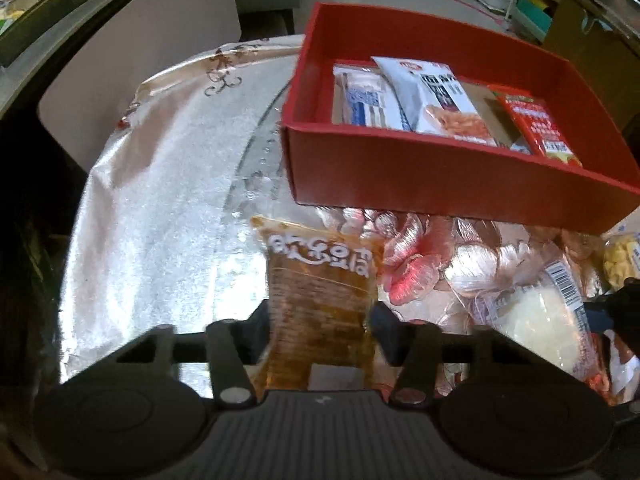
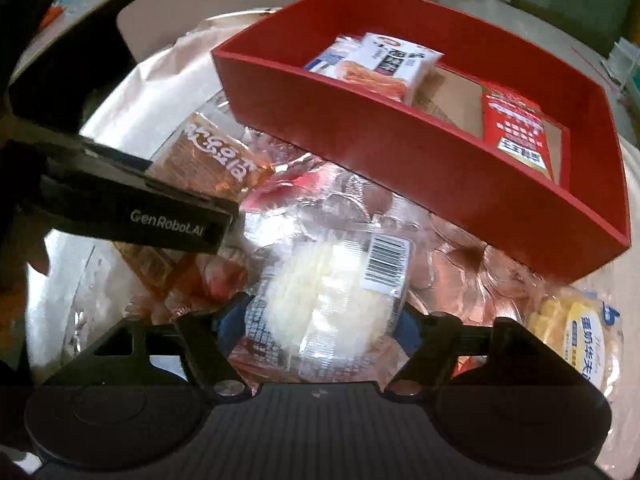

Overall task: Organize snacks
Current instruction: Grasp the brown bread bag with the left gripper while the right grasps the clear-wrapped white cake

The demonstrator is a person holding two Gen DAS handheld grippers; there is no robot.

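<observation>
Snacks lie loose on the table before a red box (image 1: pixel 460 184). Left gripper (image 1: pixel 318 320) looks clamped on an orange packet (image 1: pixel 320 280); right gripper (image 2: pixel 320 320) straddles a white packet (image 2: pixel 324 292), contact unclear. Pick-up step, I judge; next, lift both over the box wall. Table's far edge is cut off.

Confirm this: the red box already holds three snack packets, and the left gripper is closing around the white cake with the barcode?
Not quite. The left gripper is around the brown packet, as the left wrist view shows; the white cake sits between the right gripper's fingers. The red box does hold three packets.
</observation>
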